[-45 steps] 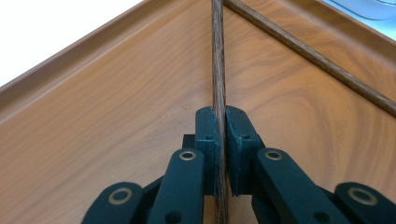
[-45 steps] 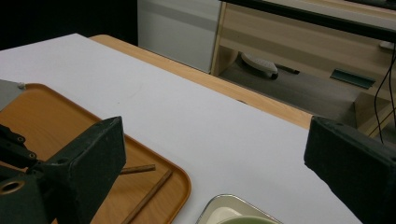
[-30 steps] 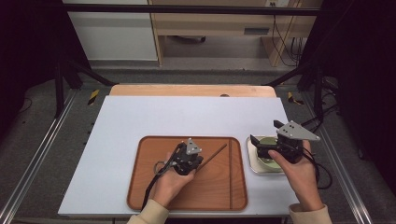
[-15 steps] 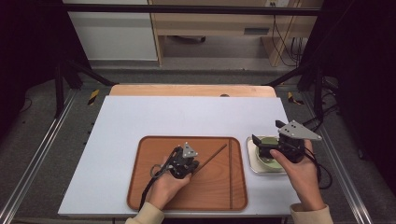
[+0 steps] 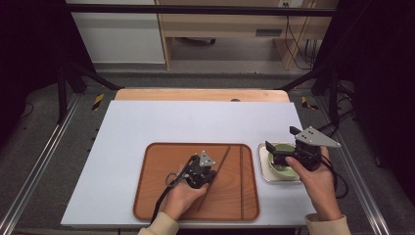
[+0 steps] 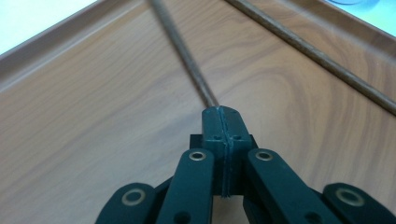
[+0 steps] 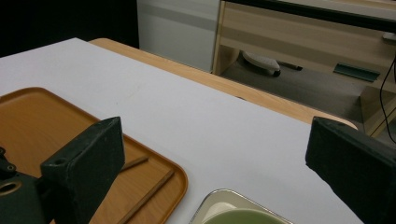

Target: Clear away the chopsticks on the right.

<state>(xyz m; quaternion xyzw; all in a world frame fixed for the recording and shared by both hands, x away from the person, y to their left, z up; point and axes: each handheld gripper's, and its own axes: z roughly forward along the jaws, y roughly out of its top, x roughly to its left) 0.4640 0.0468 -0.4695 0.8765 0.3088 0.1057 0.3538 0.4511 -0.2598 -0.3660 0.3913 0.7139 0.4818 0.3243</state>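
- High view, table: white table top (image 5: 147, 127) with your two forearms entering from the near edge.
- Brown wooden tray (image 5: 151, 196): lies on the near middle of the table; your left hand rests over its centre.
- Small metal tray (image 5: 263, 169): sits just right of the wooden tray, carrying a green bowl (image 5: 281, 166); its rim and the bowl's edge also show at the bottom of the right gripper view.
- Right gripper (image 5: 286, 142): jaws released and standing wide, nothing between the pads; in the right gripper view the two black pads (image 7: 86, 161) sit far apart with bare table between them. Your right hand (image 5: 318, 183) holds it over the green bowl, pointing away from you across the table and roughly level.
- Left gripper (image 5: 211, 171): jaws clenched, pads pressed flat together in the left gripper view (image 6: 223, 122). The tip sits right at one chopstick (image 6: 182, 51), which runs out from behind the closed pads; whether the pads pinch it cannot be told. Your left hand (image 5: 178, 198) tips the gripper down toward the tray floor.
- First chopstick (image 5: 215, 174): lies slanted across the wooden tray, passing under the left gripper.
- Second chopstick (image 5: 241, 171): lies straight along the tray's right side, apart from the left gripper.
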